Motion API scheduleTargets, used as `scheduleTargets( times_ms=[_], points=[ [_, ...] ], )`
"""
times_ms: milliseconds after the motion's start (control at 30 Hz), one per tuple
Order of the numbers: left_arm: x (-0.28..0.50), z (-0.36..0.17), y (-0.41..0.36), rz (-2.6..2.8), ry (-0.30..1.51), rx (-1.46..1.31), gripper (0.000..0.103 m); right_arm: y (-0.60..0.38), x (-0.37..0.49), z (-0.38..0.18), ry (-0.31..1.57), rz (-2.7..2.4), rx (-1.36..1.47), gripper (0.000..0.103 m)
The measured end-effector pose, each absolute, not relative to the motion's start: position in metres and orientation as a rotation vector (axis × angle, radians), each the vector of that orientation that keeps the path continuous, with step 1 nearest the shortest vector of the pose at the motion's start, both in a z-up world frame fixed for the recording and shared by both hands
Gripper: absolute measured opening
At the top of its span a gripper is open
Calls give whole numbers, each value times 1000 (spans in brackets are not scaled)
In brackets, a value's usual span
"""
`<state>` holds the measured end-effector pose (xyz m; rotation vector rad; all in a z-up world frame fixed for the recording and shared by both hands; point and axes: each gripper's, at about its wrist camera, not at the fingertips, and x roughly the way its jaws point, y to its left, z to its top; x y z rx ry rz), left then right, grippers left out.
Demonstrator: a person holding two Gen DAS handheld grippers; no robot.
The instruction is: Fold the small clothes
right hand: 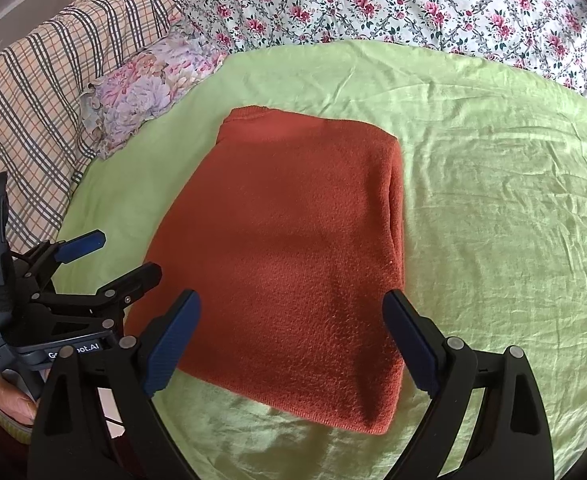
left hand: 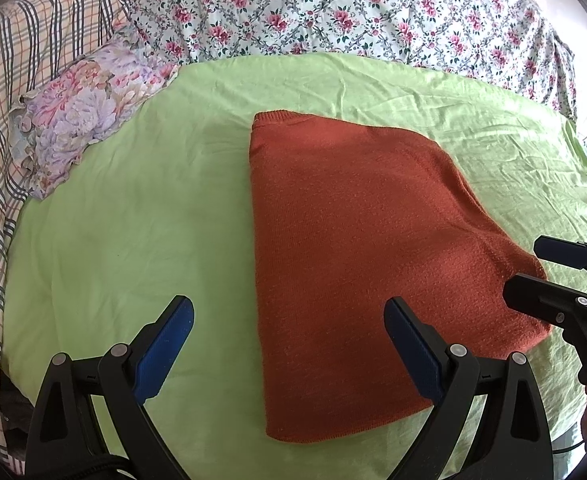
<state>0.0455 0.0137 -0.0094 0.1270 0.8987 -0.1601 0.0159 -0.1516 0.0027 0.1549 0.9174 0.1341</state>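
Knitwear: rust sweater [right hand: 285,248] lay folded on green sheet [right hand: 493,220], soft and limp. I judged near corners best. Left gripper [left hand: 289,344] and right gripper [right hand: 293,340] gaped wide, empty.

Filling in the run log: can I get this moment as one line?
orange knit garment: folded, flat on green sheet | left gripper: open, holds nothing | right gripper: open, holds nothing

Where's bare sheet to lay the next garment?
Green sheet lies bare right of the folded orange knit, up to the floral quilt. A narrower bare strip lies left, bordered by the floral pillow. Crowded near the grippers.
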Motion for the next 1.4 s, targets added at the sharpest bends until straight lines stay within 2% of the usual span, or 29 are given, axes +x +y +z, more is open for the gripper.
scheduleTargets(
  times_ms=[1400],
  points=[
    [61, -11, 15, -173, 897, 84, 96, -162, 29, -7, 935, 133, 189, 92]
  ],
)
